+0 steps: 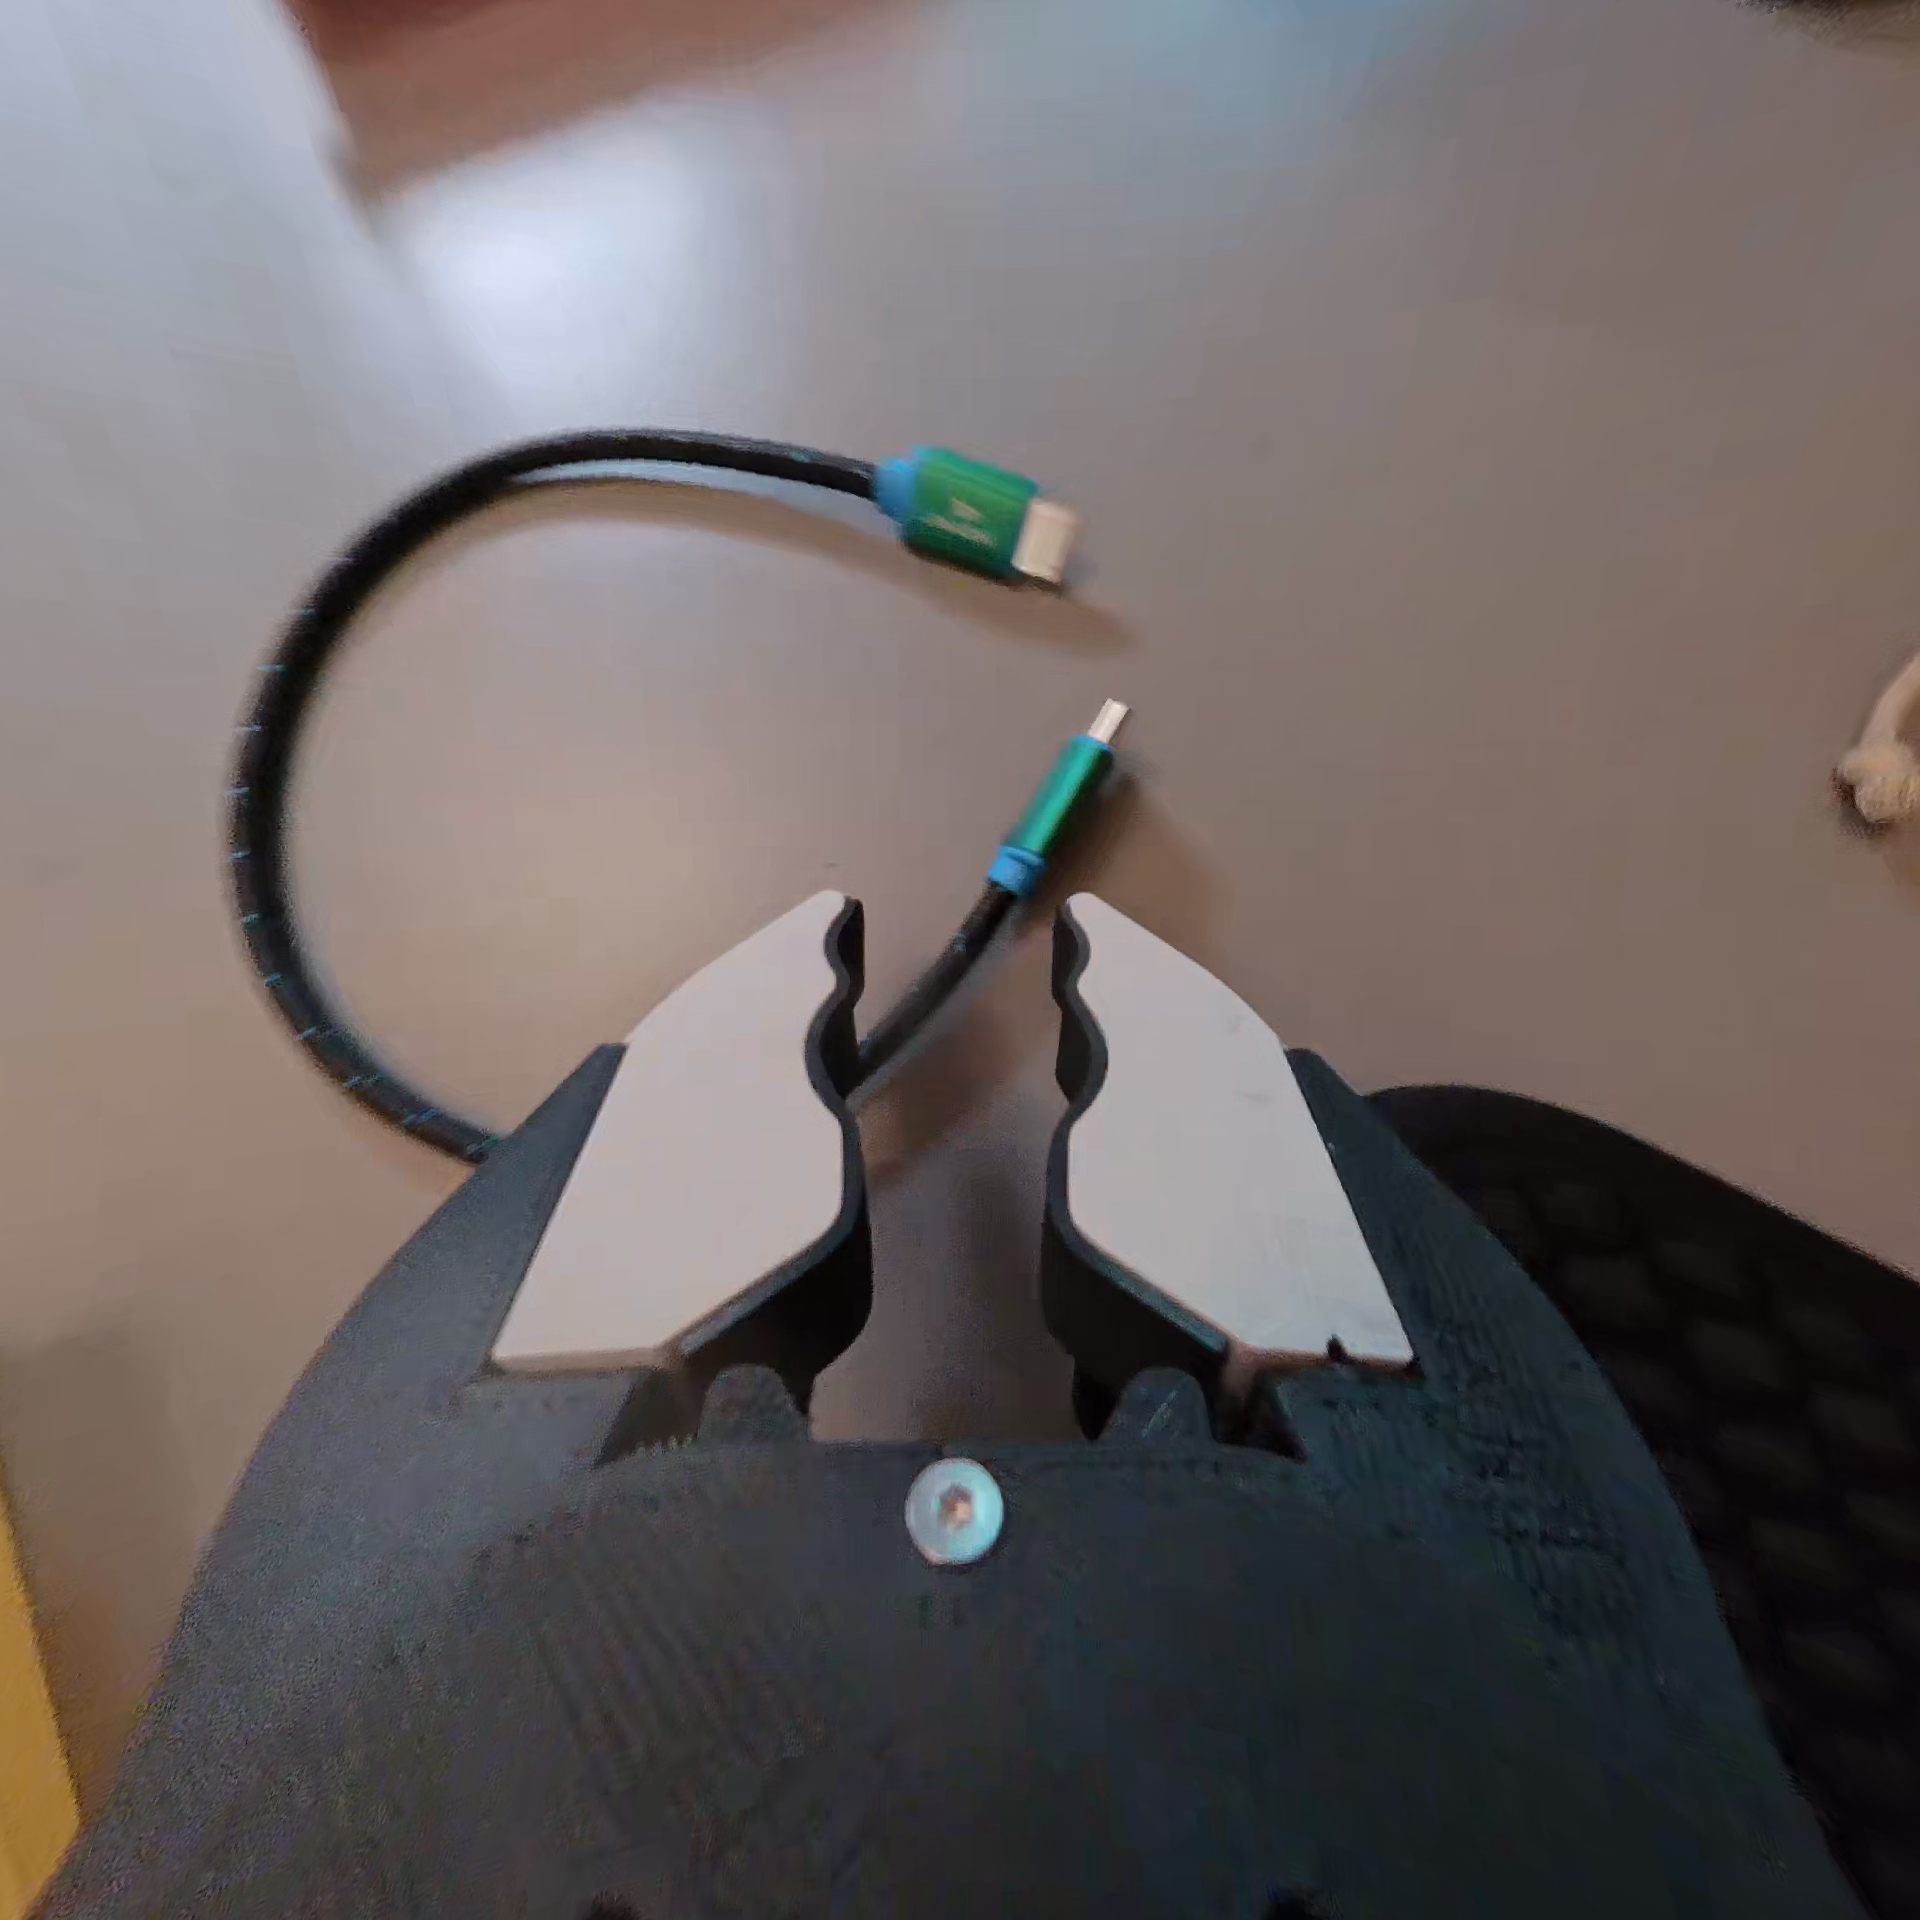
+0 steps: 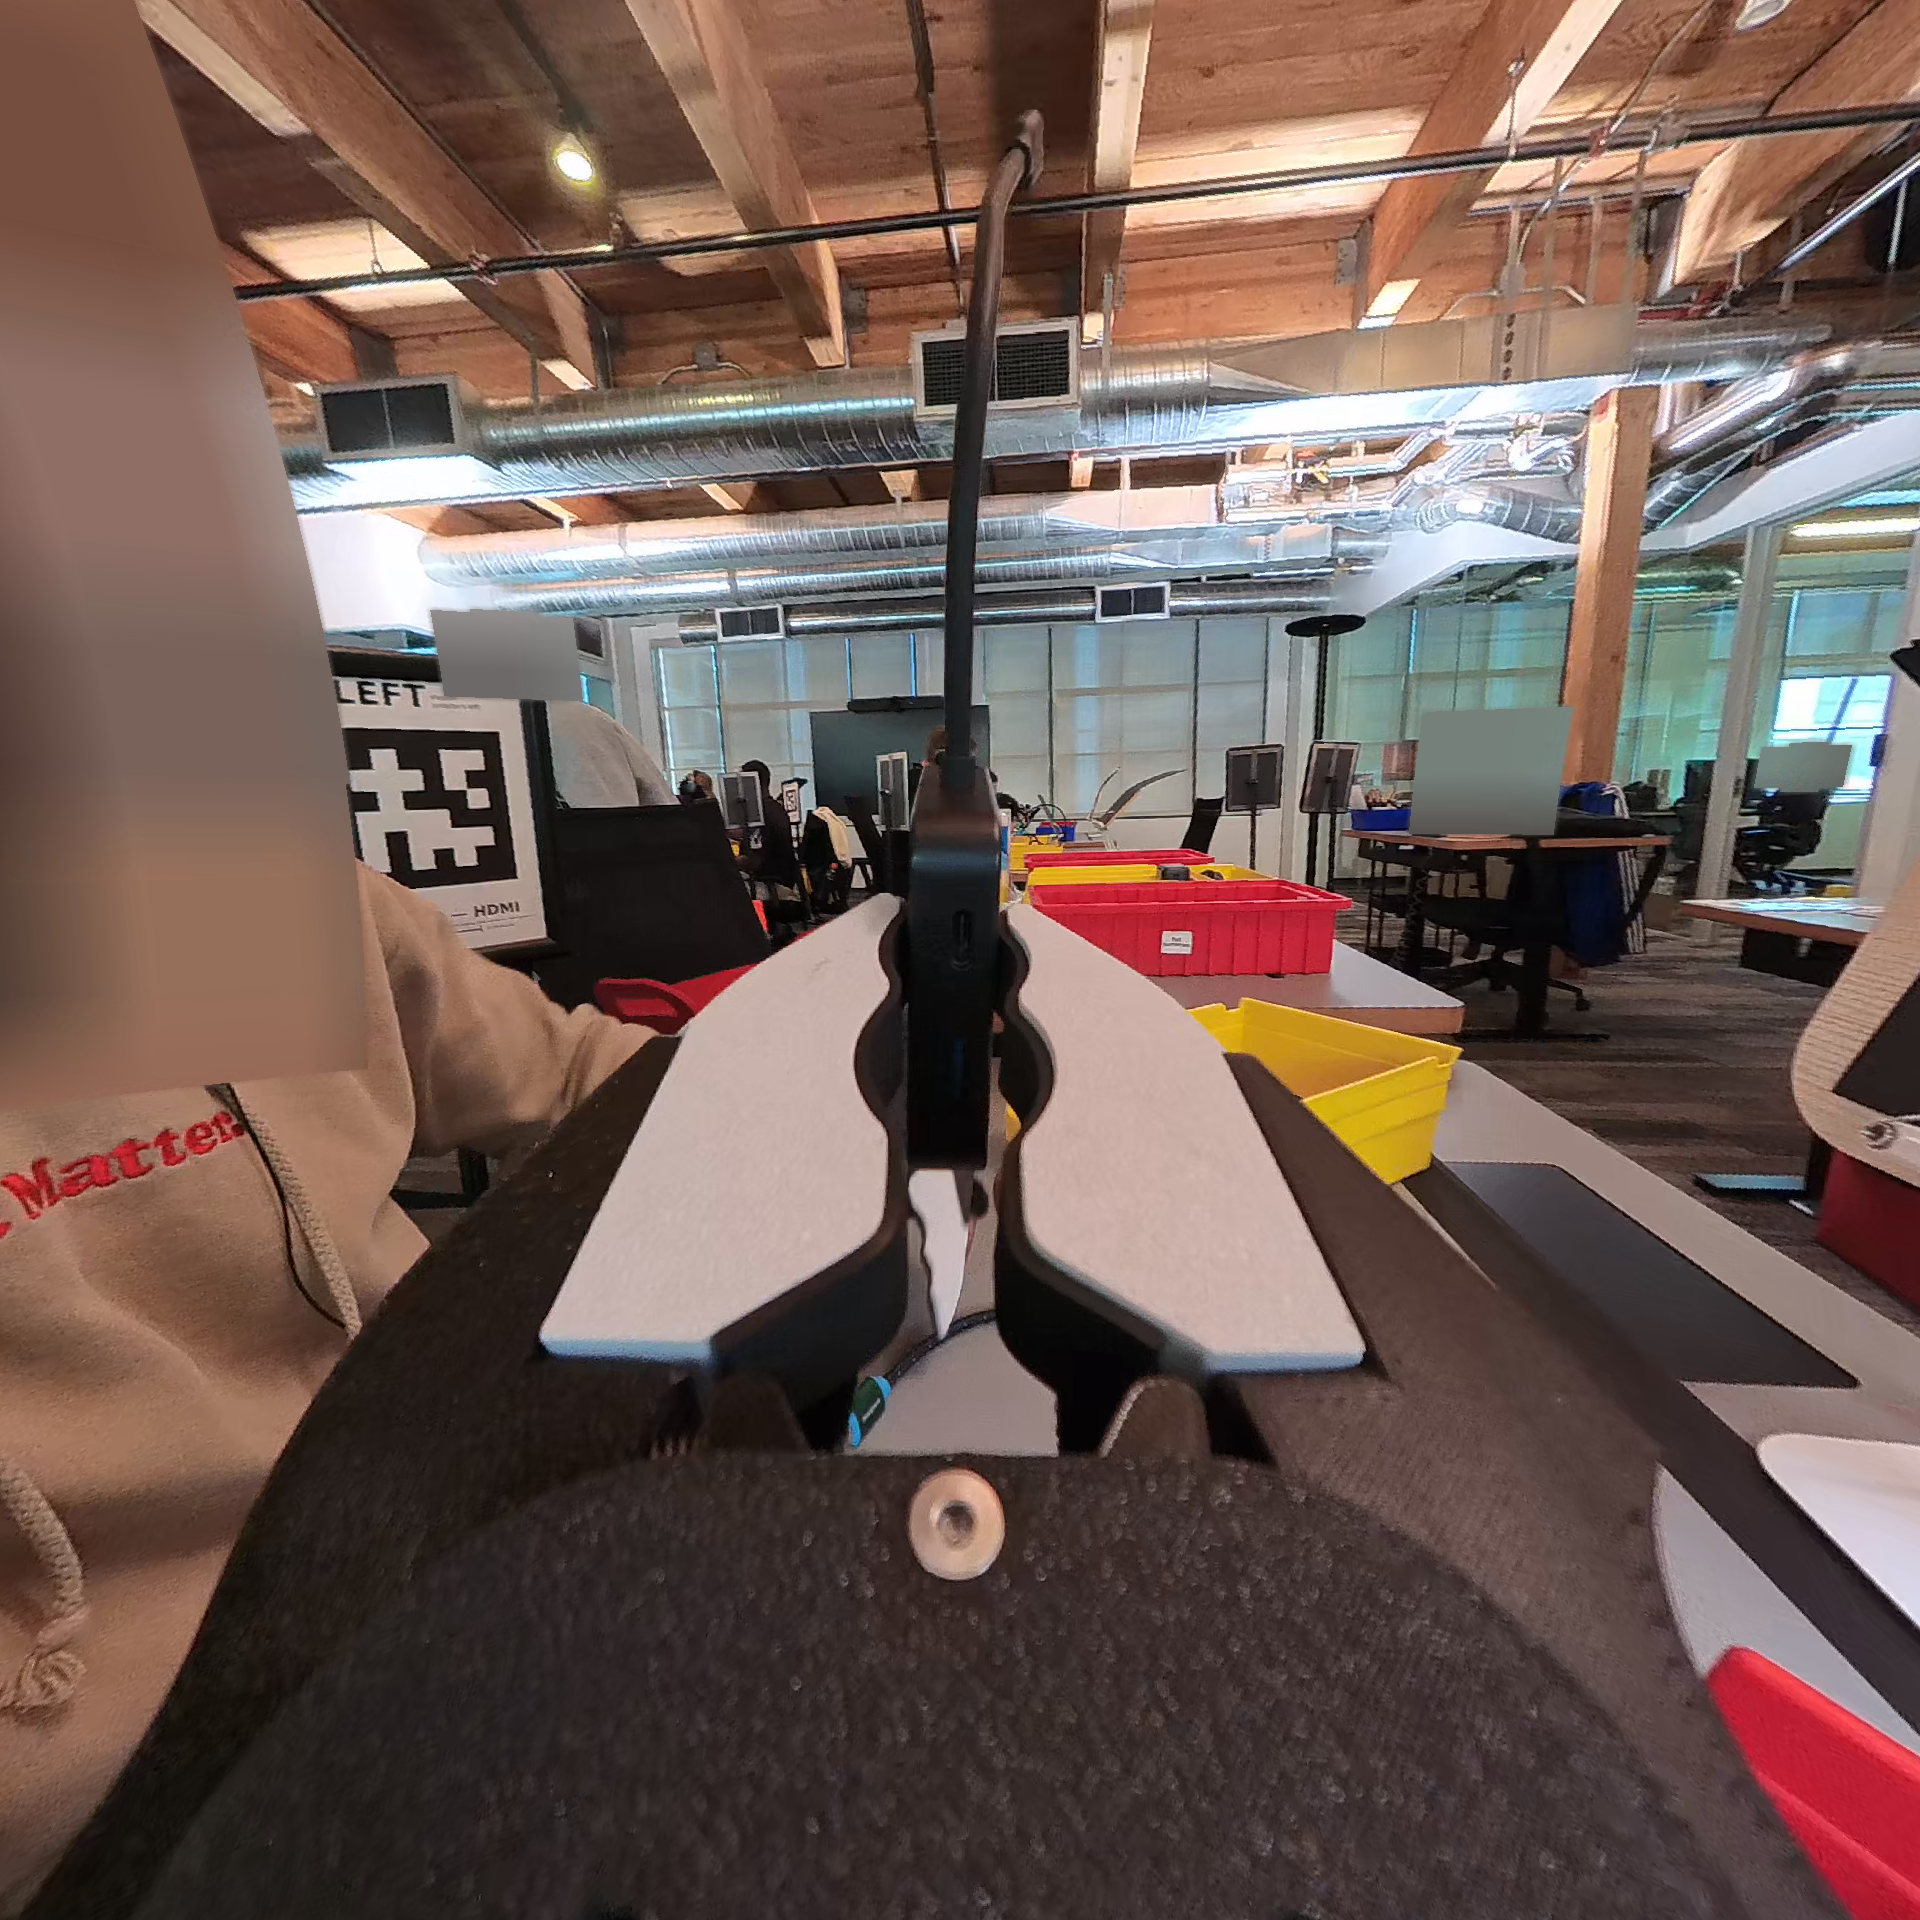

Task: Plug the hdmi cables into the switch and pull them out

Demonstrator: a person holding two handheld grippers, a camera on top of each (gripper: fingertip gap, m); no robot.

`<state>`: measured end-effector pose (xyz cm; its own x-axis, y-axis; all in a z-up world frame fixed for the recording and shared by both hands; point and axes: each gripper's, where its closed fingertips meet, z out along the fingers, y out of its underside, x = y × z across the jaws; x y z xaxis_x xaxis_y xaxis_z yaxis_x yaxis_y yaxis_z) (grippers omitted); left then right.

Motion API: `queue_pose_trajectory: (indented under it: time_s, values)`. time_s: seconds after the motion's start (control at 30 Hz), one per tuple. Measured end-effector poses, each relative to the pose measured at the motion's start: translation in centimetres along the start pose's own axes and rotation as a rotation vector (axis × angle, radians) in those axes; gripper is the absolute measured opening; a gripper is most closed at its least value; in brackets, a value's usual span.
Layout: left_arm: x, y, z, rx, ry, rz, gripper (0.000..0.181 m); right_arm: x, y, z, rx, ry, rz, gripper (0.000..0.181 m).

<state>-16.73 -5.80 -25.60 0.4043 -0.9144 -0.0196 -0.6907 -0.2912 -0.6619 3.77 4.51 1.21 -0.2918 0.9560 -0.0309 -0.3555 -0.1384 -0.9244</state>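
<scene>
In the left wrist view a black braided HDMI cable (image 1: 281,790) lies curved on the grey table (image 1: 1351,416). Its large green plug (image 1: 971,523) rests farther off. Its small green plug (image 1: 1060,800) lies just beyond my left gripper (image 1: 956,920), which is open and empty, with the cable running between the fingertips. In the right wrist view my right gripper (image 2: 951,925) is shut on the black switch (image 2: 951,935), held upright, its own black lead (image 2: 971,499) rising from the top. A green plug (image 2: 871,1405) shows below, between the fingers.
A person in a beige hoodie (image 2: 208,1299) stands close at the left. Yellow bins (image 2: 1351,1070) and red bins (image 2: 1195,920) sit on tables behind. A black mat (image 2: 1621,1268) lies on the table at right. A cream drawstring end (image 1: 1886,769) lies at the table's right edge.
</scene>
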Motion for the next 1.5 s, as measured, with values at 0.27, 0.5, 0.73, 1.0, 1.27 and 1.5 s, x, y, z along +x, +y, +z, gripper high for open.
queue_pose_trajectory:
  time_s: [0.27, 0.5, 0.73, 1.0, 1.27, 1.5]
  values:
    - [0.8, 0.4, 2.5, -0.111, 0.071, 0.141, 0.027, 0.0, -0.1, -0.4, 0.014, -0.022, 0.023, 0.013]
    - [0.6, -0.6, 3.4, -0.071, 0.049, 0.148, 0.014, -0.4, 0.3, -0.7, 0.035, -0.101, 0.092, 0.013]
    - [-0.9, -3.6, 3.2, 0.036, -0.021, 0.038, 0.012, -0.8, 1.2, -0.5, 0.015, -0.151, 0.134, 0.013]
    - [-2.9, -12.9, -0.3, 0.294, 0.014, -0.109, 0.010, -1.7, 1.3, -0.4, 0.034, -0.236, 0.173, 0.013]
    - [-1.0, -21.0, -3.4, 0.483, 0.322, -0.146, 0.010, -1.8, 0.5, -1.0, 0.053, -0.234, 0.157, 0.013]
    - [0.3, -19.8, -4.3, 0.546, 0.561, -0.282, 0.011, -1.7, -1.5, -2.8, 0.093, -0.185, 0.107, 0.013]
